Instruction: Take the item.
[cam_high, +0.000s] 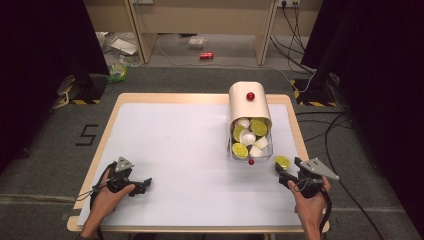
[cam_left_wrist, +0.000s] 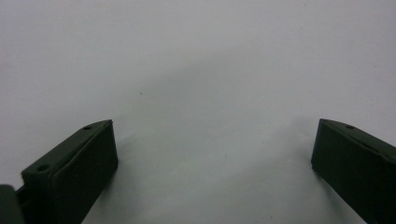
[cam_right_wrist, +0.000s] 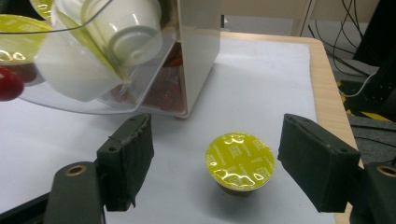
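Observation:
A capsule with a shiny yellow-green foil lid (cam_right_wrist: 239, 161) stands upright on the white mat, between the jaws of my right gripper (cam_right_wrist: 215, 140). The jaws are open, with a gap on each side of the capsule. In the high view this capsule (cam_high: 282, 161) sits near the table's right edge, just in front of my right gripper (cam_high: 288, 166). A cream dispenser box (cam_high: 247, 102) with a red knob has its clear drawer (cam_high: 251, 145) pulled out, full of yellow-lidded and white capsules. My left gripper (cam_high: 145, 184) rests at the front left, and its jaws (cam_left_wrist: 215, 140) stand open over bare mat.
The white mat (cam_high: 180, 150) covers a wooden table whose right edge (cam_right_wrist: 327, 88) lies close beside the capsule. The drawer's clear wall (cam_right_wrist: 93, 93) and a red knob (cam_right_wrist: 8, 84) hang close at the left of the right gripper view. Cables trail on the floor at right.

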